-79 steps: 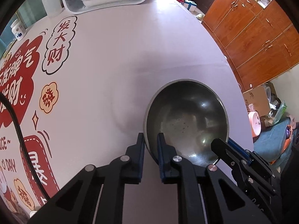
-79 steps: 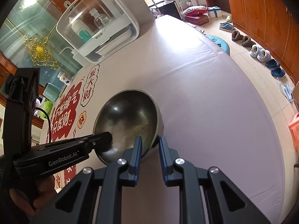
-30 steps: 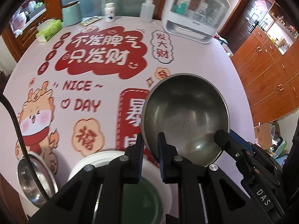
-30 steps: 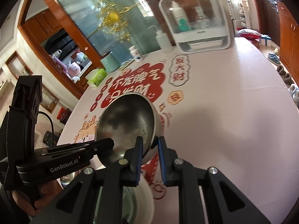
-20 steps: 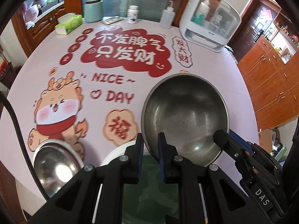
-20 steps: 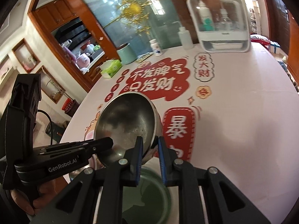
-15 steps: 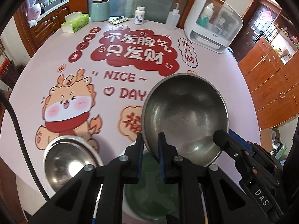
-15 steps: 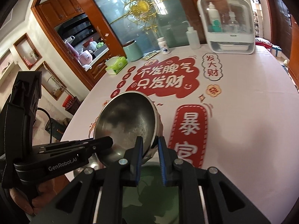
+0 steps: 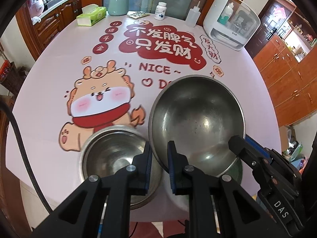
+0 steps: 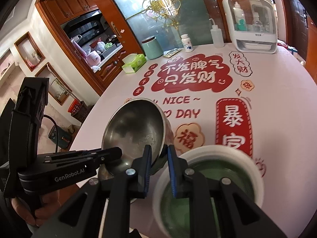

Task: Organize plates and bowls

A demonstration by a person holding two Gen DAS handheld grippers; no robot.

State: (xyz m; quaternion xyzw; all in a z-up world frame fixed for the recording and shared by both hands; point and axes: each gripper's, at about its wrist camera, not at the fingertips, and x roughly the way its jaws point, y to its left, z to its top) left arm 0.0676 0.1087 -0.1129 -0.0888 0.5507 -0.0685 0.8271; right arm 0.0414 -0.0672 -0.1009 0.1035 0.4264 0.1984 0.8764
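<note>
A large steel bowl (image 9: 198, 119) hangs tilted above the table, held by its rim from two sides. My left gripper (image 9: 159, 152) is shut on the near rim. My right gripper (image 10: 159, 154) is shut on the opposite rim of the same bowl (image 10: 134, 129); in the left wrist view it (image 9: 237, 144) shows at the bowl's right. A smaller steel bowl (image 9: 113, 154) sits on the table just left of and below the held one. A white bowl with a green inside (image 10: 208, 178) stands on the table under my right gripper, partly hidden by the fingers.
The round table (image 9: 49, 99) has a printed pink cover and its near edge is close below. Along the far side stand a tissue box (image 9: 91, 16), a teal jar (image 9: 118, 4), a pill bottle (image 9: 160, 11), a squeeze bottle (image 9: 193, 17) and a white lidded box (image 9: 231, 25). A hand (image 10: 25, 212) holds the left gripper.
Both grippers have carried the large steel bowl across the table toward the near left. The smaller steel bowl has come in under the left gripper; the green bowl has slid to the right.
</note>
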